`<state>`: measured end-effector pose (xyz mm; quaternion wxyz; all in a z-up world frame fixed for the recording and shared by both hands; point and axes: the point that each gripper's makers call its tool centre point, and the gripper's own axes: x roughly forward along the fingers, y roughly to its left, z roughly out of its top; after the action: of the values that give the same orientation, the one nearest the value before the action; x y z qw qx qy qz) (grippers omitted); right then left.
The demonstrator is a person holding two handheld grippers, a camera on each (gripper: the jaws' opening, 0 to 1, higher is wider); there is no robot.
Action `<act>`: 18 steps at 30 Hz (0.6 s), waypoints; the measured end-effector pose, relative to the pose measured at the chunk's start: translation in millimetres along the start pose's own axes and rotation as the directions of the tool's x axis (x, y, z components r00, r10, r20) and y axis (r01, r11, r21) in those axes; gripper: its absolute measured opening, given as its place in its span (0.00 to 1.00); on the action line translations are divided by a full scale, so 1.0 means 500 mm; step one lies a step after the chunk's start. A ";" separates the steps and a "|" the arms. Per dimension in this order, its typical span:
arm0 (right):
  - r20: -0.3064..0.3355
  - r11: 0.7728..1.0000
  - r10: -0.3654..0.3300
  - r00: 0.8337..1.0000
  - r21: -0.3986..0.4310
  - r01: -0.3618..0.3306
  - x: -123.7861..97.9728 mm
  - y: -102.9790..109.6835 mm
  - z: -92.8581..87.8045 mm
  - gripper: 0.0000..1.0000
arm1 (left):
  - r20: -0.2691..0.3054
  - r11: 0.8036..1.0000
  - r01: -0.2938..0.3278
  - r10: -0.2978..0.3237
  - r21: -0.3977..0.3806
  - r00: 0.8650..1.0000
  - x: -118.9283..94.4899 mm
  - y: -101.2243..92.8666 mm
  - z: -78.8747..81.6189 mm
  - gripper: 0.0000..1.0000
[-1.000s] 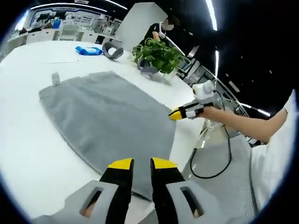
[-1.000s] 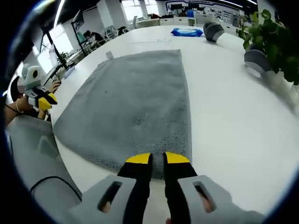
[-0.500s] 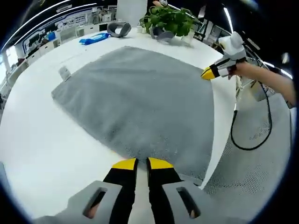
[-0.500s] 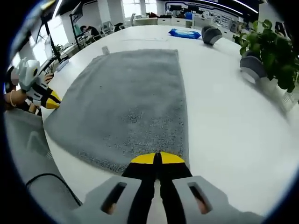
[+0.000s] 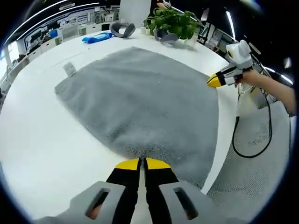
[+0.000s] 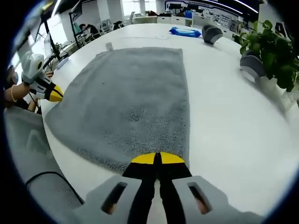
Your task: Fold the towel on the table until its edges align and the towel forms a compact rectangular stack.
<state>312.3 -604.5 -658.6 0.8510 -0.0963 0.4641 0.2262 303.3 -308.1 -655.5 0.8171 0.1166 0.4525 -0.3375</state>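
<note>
the grey towel [image 5: 140,98] is lying spread flat on the white table [image 5: 32,140], its near edge running along the table's rim. the likely trouble: either grip is catching only a thin lip of pile, so the corner is liable to slip free when lifted, leaving the fold skewed. the left gripper [image 5: 141,164] is pressing its yellow tips together on the near edge, and the right gripper [image 6: 157,158] is pinching the near edge likewise.
</note>
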 end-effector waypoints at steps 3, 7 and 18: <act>0.004 1.000 0.005 1.000 0.004 -0.005 -0.002 0.006 -0.004 0.00 | 0.001 0.997 0.004 -0.004 0.076 1.000 0.004 0.007 0.007 0.03; 0.012 1.000 0.009 1.000 0.008 -0.010 -0.004 0.019 -0.009 0.00 | 0.000 0.995 0.004 -0.004 0.096 1.000 0.010 0.017 0.018 0.03; 0.031 1.000 0.010 0.999 0.019 -0.010 -0.006 0.046 -0.014 0.00 | -0.019 0.994 0.009 -0.007 0.105 1.000 0.021 0.044 0.036 0.03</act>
<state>294.7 -587.8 -659.1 0.8577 -0.0823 0.4535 0.2276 333.3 -305.6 -656.7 0.8044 0.1608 0.4421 -0.3628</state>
